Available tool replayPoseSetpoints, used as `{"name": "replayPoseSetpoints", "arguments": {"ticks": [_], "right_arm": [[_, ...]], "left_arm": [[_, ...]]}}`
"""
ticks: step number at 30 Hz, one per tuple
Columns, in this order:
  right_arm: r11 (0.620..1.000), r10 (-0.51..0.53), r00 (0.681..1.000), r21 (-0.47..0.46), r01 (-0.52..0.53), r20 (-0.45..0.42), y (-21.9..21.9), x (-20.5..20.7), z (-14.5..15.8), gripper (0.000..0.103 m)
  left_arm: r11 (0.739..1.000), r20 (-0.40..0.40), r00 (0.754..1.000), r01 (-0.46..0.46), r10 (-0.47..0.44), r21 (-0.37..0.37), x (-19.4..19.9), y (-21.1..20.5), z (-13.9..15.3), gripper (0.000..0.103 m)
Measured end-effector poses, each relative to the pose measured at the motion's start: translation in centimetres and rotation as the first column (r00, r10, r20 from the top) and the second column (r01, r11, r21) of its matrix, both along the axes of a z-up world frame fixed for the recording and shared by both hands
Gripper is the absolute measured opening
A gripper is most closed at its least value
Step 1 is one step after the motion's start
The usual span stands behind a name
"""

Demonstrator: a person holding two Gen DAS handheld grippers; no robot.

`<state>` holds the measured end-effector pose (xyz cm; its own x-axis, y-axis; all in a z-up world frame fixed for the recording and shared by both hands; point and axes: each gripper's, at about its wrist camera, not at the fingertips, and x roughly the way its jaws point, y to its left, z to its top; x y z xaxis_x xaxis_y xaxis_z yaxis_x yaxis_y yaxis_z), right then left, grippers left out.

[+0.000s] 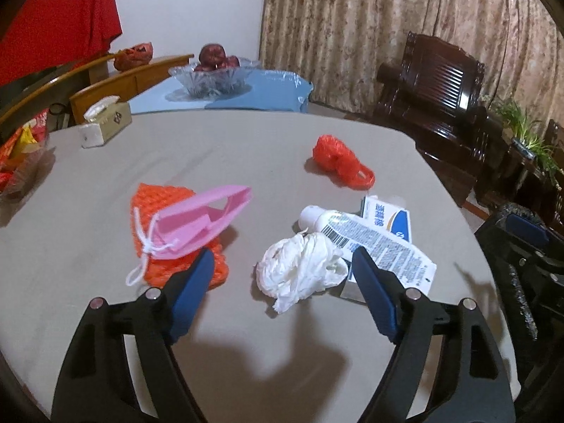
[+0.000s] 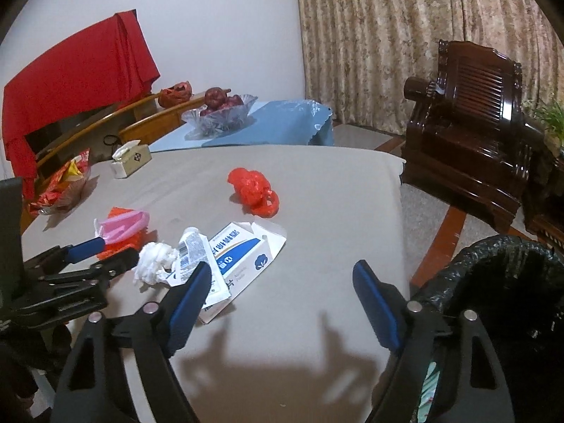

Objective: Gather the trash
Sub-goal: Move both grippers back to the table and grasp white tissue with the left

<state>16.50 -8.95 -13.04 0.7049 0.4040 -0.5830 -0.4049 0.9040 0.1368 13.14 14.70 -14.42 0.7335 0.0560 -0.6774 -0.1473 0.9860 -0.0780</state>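
Trash items lie scattered on the grey table [image 1: 246, 148], and we list them by the left wrist view. Item one: crumpled white tissue [image 1: 299, 271], at centre, between the blue pads of our left gripper [image 1: 282, 275], whose jaws stand apart and touch nothing. Item two: squeezed white tube [image 1: 366, 236], at 3 o'clock of the tissue and touching it, lying across item three, a white-and-blue carton [image 1: 387, 216]. Item four: red plastic bag [image 1: 338, 160], knotted, at 12 o'clock of the carton and well apart from it. Item five: pink paper bag [image 1: 201, 220] resting on an orange foam net [image 1: 155, 208], at 9 o'clock of the tissue.

Our right gripper [image 2: 282, 282] hangs over bare table at 5 o'clock of the carton, its jaws apart with nothing between them. We note a black-lined bin [image 2: 493, 282] beside the table edge at 3 o'clock of that gripper. A tissue box [image 1: 105, 123] sits near the far left edge.
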Motion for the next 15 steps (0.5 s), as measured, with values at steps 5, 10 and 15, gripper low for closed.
{"name": "replayPoseSetpoints", "arguments": {"ticks": [5, 10, 15], "right_arm": [[1.0, 0.008, 1.0, -0.004, -0.008, -0.015, 0.3, 0.6, -0.6, 0.077], [1.0, 0.01, 1.0, -0.004, -0.01, -0.022, 0.6, 0.9, -0.8, 0.077], [1.0, 0.02, 0.999, -0.003, -0.02, -0.028, 1.1, 1.2, -0.9, 0.077]], "left_arm": [[1.0, -0.053, 0.999, 0.013, -0.014, -0.023, 1.4, 0.1, -1.8, 0.068], [0.997, -0.106, 0.993, 0.04, -0.047, -0.068, 2.4, 0.0, -3.4, 0.053], [0.997, -0.093, 0.995, 0.032, -0.038, -0.069, 2.3, 0.3, -3.3, 0.033]]}}
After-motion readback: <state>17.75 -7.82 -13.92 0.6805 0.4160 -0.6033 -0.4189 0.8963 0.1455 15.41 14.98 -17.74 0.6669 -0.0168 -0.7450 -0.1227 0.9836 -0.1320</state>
